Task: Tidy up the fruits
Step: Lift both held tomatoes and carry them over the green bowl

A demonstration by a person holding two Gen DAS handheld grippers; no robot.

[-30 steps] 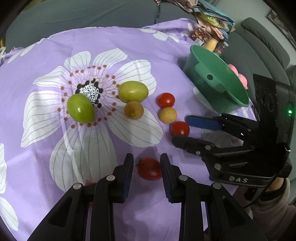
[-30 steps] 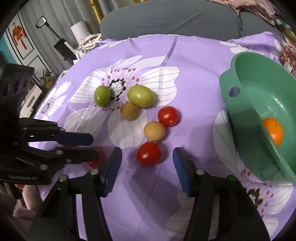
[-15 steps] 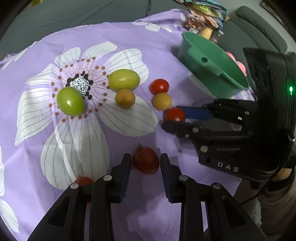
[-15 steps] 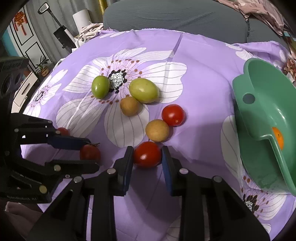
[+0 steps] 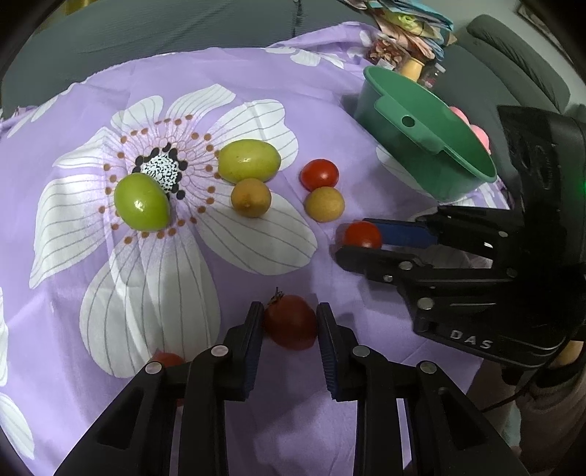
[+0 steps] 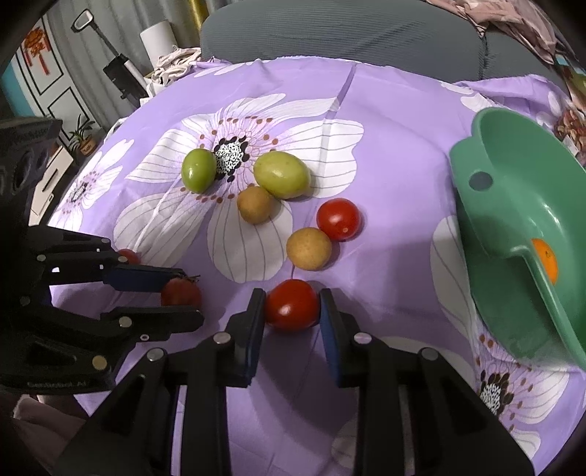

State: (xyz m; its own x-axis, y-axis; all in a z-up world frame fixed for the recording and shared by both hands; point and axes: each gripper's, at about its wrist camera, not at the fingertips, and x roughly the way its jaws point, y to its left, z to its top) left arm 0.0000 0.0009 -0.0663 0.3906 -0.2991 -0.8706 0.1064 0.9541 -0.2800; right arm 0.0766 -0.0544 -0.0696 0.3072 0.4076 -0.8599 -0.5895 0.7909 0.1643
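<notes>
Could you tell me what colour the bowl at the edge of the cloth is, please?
Green; the bowl shows best in the right wrist view.

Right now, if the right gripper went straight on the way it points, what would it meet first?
Probably the tan round fruit, just beyond the red tomato that the right gripper already clamps; depth is hard to judge.

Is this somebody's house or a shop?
Probably a house, likely a living room. A grey sofa sits behind the flowery cloth, a vacuum leans by the wall, and a potted plant stands on a shelf.
</notes>
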